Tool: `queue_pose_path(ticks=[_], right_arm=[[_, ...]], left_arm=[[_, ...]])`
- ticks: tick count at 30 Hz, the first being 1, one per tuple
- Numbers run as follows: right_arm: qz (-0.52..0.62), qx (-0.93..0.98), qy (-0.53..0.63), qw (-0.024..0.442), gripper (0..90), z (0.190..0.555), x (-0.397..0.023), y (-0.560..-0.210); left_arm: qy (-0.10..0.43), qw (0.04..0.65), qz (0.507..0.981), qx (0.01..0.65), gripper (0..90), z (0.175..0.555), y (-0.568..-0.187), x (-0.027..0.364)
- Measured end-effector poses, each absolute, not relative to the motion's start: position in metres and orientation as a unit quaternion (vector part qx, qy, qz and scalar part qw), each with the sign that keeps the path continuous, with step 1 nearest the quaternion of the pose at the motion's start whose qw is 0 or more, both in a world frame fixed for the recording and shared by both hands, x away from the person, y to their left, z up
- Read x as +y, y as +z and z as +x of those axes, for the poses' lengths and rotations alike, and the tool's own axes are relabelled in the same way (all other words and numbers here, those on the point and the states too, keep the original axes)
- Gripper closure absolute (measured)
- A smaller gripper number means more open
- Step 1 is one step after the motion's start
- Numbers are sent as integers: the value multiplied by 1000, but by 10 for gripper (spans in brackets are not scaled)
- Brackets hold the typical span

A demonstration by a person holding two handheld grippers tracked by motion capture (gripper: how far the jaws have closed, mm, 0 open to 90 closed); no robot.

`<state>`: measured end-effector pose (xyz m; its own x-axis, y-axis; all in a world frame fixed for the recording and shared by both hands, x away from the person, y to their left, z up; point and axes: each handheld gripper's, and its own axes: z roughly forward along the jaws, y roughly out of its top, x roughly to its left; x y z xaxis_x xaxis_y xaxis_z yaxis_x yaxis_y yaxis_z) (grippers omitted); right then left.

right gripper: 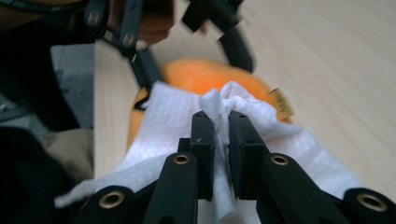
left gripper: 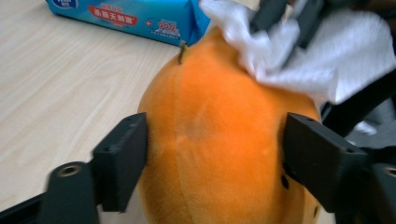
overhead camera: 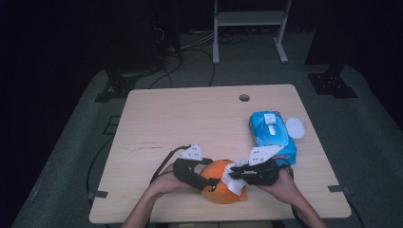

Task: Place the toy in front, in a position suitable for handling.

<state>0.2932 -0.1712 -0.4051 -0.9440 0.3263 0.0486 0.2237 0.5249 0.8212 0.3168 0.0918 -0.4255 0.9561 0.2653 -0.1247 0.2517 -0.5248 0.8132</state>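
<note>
A: Though the left hand-held gripper cuts off its lower half, the orange plush fruit looks fuzzy and round, with a small brown stem; it lies near the table's front edge.

B: The jaws?

A: They flank the fruit; whether the pads press it, I cannot tell. The right hand-held gripper is pinched tight on a crumpled white wipe draped over the fruit.

B: Behind?

A: A glossy blue wet-wipes pack, its print too blurred to read.
</note>
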Motion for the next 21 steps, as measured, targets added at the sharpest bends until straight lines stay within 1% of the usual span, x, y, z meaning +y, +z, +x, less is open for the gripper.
queue_pose_path(ticks=[4, 6, 7, 11, 14, 18, 20, 21], right_arm=[[197, 855, 473, 86, 803, 300, -176, -401], [206, 856, 466, 84, 804, 302, -177, -402], [204, 857, 465, 83, 803, 302, -177, -404], [175, 869, 457, 70, 803, 296, -172, -407], [150, 873, 461, 50, 804, 292, -173, -406], [136, 877, 460, 42, 803, 289, -174, -404], [140, 877, 458, 40, 802, 290, -174, -404], [144, 877, 456, 45, 802, 290, -174, -403]], left_arm=[[16, 458, 880, 124, 275, 312, -423, 90], [12, 459, 880, 124, 270, 312, -422, 90], [8, 460, 879, 126, 257, 313, -421, 90], [-7, 468, 873, 139, 108, 318, -420, 93], [-23, 474, 868, 146, 83, 319, -420, 92], [-58, 459, 873, 157, 87, 320, -431, 86], [-61, 457, 873, 160, 143, 320, -434, 84], [-62, 461, 870, 161, 205, 320, -432, 86]])
